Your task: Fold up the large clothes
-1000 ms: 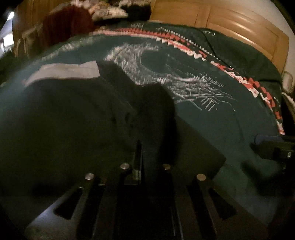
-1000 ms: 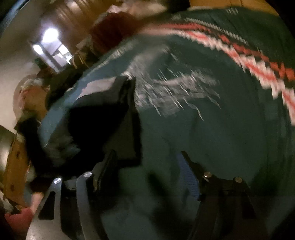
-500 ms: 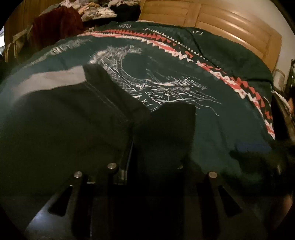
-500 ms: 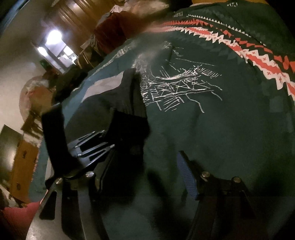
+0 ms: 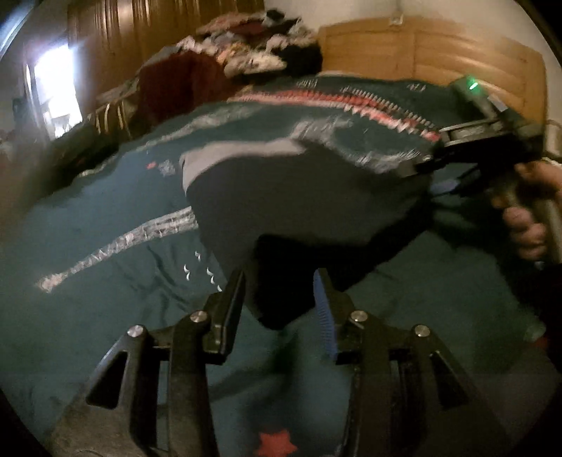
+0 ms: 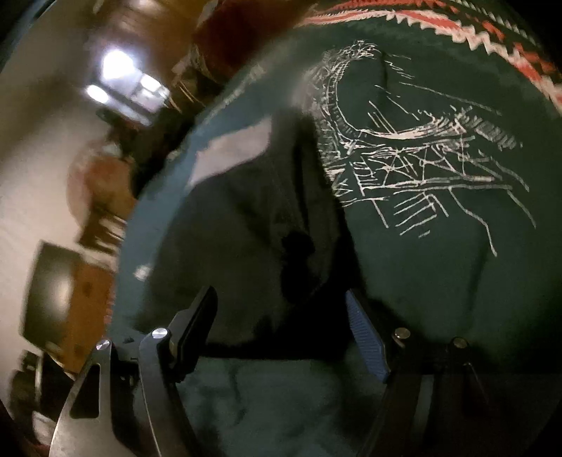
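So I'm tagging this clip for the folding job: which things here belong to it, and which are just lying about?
Part of the job:
- dark garment with a grey band
- left gripper, open
- right gripper, open

Just lying about:
- teal patterned bedspread, underneath the garment
- heap of mixed clothes
- wooden headboard

Dim room overall. Wooden headboard (image 5: pixel 439 52) along the far edge of the bed (image 5: pixel 87 218), which has a teal patterned cover. Clothes pile (image 5: pixel 253 52) heaped at the far left corner. Wood panelling (image 5: pixel 158 31) behind it, bright doorway (image 5: pixel 56 91) at left, pale wall (image 6: pixel 31 140).
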Tool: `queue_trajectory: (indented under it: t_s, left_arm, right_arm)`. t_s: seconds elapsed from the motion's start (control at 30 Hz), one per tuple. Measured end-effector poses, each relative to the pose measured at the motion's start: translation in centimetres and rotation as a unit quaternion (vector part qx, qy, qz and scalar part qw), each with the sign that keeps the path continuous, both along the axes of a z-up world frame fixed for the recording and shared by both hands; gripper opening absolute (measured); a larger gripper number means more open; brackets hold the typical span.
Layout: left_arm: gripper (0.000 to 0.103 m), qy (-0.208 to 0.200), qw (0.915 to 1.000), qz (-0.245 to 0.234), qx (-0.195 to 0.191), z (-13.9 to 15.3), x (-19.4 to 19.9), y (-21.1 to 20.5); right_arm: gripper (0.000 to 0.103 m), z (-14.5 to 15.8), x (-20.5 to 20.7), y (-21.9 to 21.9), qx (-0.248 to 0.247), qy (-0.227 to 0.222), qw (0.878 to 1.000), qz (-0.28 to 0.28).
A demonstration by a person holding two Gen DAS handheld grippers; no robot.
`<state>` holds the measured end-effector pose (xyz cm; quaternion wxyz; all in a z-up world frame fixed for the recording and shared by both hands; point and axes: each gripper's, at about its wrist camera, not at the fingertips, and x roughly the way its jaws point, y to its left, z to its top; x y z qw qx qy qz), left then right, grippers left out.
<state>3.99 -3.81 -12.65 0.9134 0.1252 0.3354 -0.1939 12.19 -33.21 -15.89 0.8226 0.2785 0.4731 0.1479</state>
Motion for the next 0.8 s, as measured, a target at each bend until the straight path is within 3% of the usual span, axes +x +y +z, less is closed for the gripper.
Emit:
queue_trajectory:
  t_s: [0.03, 0.07, 0.13, 0.17, 0.2, 0.23, 0.3, 0.37, 0.43, 0.47, 0.57, 0.67, 0.73, 0.8]
  left_arm:
    - [0.039, 0.0, 1.0, 0.003, 0.001, -0.3, 0.7, -0.1]
    - [0.041, -0.004, 0.9999, 0.009, 0.006, -0.5, 1.6, -0.2]
    - [0.045, -0.014, 0.9994, 0.019, 0.025, -1.2, 2.9, -0.5]
    - [0.044, -0.008, 0.9992, 0.022, 0.032, -1.5, 3.9, -0.3]
    - [0.035, -0.009, 0.9986, 0.03, 0.043, -1.5, 4.3, 0.3]
    - [0.026, -0.021, 0.9972, 0.039, 0.06, -1.0, 4.1, 1.1]
    - [0.026, -0.029, 0.995, 0.033, 0.09, -1.0, 2.9, 2.4]
    - [0.029, 0.012, 0.9923, -0.003, 0.123, -3.4, 2.5, 2.8]
    - [0.023, 0.0, 0.9881, -0.027, 0.151, -3.9, 1.2, 2.1]
    - [0.021, 0.001, 0.9887, -0.033, 0.146, -3.1, 0.7, 2.0]
    - [0.021, -0.021, 0.9957, -0.031, 0.085, 1.0, -1.5, 3.2]
    - [0.021, -0.094, 0.9952, -0.004, 0.026, 5.1, -3.4, 4.6]
    - [0.029, -0.117, 0.9929, 0.019, -0.002, 6.0, -1.8, 4.8]
    - [0.031, -0.109, 0.9938, 0.021, 0.007, 4.2, 0.8, 4.2]
  right_arm:
    - [0.073, -0.1, 0.2, 0.4, -0.006, 0.003, 1.0, 0.0]
    - [0.058, -0.1, 0.3, 0.7, -0.008, 0.004, 1.0, 0.0]
    - [0.053, 0.3, 0.4, 1.2, -0.013, -0.003, 1.0, 0.002]
    - [0.042, 0.9, 0.4, 1.6, -0.019, -0.012, 1.0, 0.003]
    - [0.024, 1.2, 0.3, 1.9, -0.021, -0.016, 1.0, 0.006]
    - [0.016, 1.5, 0.2, 2.3, -0.021, -0.02, 1.0, 0.007]
    - [0.007, 2.1, -0.6, 2.7, -0.009, -0.035, 0.999, 0.003]
    - [0.004, 0.6, -1.0, 2.1, -0.003, -0.025, 1.0, -0.004]
    - [0.004, -2.5, -1.0, 1.5, 0.016, 0.015, 1.0, -0.003]
    - [0.003, -4.1, -1.0, 1.5, 0.016, 0.032, 0.999, -0.003]
    - [0.004, -3.9, -1.2, 1.1, 0.023, 0.021, 0.999, -0.017]
    - [0.004, -2.6, -1.8, 1.0, 0.019, 0.002, 1.0, -0.02]
    - [0.004, -2.2, -1.9, 1.0, 0.013, -0.005, 1.0, -0.021]
    - [0.004, -2.6, -2.0, 1.0, 0.011, -0.003, 1.0, -0.024]
